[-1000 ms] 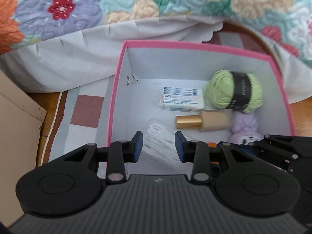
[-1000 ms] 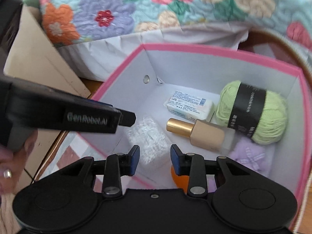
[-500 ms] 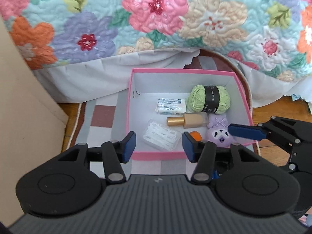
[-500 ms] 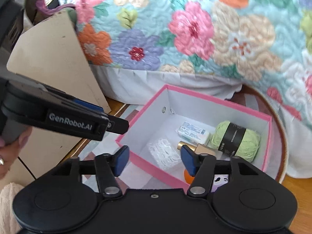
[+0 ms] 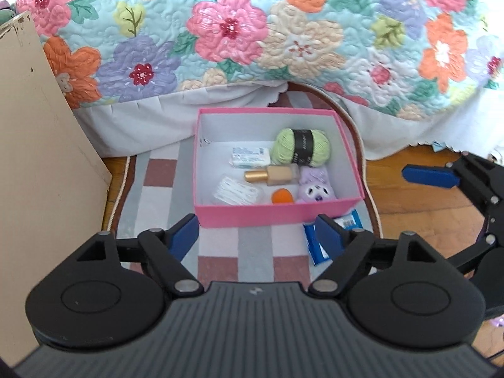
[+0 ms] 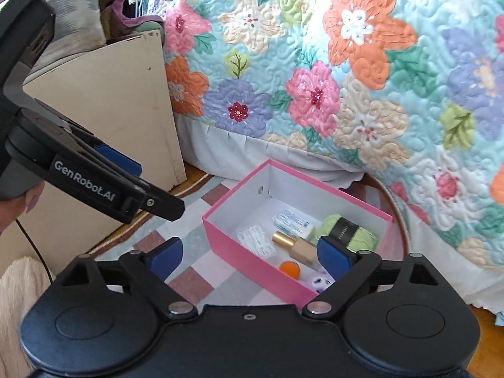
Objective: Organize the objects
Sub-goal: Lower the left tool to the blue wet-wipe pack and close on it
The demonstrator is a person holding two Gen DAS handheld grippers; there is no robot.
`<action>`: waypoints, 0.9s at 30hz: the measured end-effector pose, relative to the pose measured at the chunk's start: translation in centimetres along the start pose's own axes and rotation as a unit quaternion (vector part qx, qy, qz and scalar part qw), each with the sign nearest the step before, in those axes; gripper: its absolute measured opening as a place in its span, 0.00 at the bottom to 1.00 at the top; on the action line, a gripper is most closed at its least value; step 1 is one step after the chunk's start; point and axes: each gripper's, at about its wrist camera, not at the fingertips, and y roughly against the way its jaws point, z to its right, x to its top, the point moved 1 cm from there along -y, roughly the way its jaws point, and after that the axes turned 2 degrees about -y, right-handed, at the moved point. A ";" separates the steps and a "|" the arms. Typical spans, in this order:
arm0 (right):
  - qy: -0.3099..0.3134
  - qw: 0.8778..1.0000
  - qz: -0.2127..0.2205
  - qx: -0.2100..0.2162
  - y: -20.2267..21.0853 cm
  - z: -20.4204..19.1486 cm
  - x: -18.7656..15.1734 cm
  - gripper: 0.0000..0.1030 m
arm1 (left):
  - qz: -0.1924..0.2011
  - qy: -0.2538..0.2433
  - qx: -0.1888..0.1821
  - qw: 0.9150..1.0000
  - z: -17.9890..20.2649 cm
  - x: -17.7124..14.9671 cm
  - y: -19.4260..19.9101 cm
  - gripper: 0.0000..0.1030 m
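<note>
Fingers of the left gripper and right gripper, just spread, gape empty above the pink box.

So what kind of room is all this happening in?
Most likely a bedroom: a floral quilt hangs over what looks like a bed's edge, with a checked rug on the wooden floor and a pink box of odds and ends.

The pink box is viewed obliquely downward from both wrists, head-on from the left, cornerwise from the right.
</note>
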 end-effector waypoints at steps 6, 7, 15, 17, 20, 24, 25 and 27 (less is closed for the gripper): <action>-0.009 1.000 -0.017 0.005 2.0 0.4 -2.6 0.93 | 0.004 -0.007 -0.005 1.000 1.3 -2.5 0.6 0.88; -0.010 1.000 -0.016 0.009 2.2 0.5 -3.1 0.93 | 0.005 -0.009 -0.006 1.000 1.6 -2.9 0.5 0.91; -0.005 1.000 0.008 0.011 2.2 1.9 -7.8 0.93 | 0.009 -0.001 -0.030 0.999 2.5 -4.9 -2.3 0.98; -0.028 0.999 0.014 0.012 1.7 2.7 -8.9 0.93 | 0.002 0.000 -0.035 0.999 2.7 -5.5 -3.6 0.98; -0.070 0.997 -0.009 0.024 -0.1 4.4 -10.4 0.93 | -0.005 0.013 -0.039 0.999 2.8 -6.4 -6.0 0.98; -0.139 0.990 -0.033 0.018 -3.0 7.2 -12.3 0.93 | -0.029 0.033 -0.051 0.998 2.6 -7.0 -9.2 0.98; -0.148 0.988 -0.034 0.014 -3.6 7.8 -12.7 0.93 | -0.032 0.034 -0.055 0.997 2.6 -7.1 -9.9 0.98; -0.160 0.986 -0.038 0.001 -4.7 8.7 -13.5 0.93 | -0.035 0.030 -0.055 0.997 2.7 -7.3 -11.5 0.98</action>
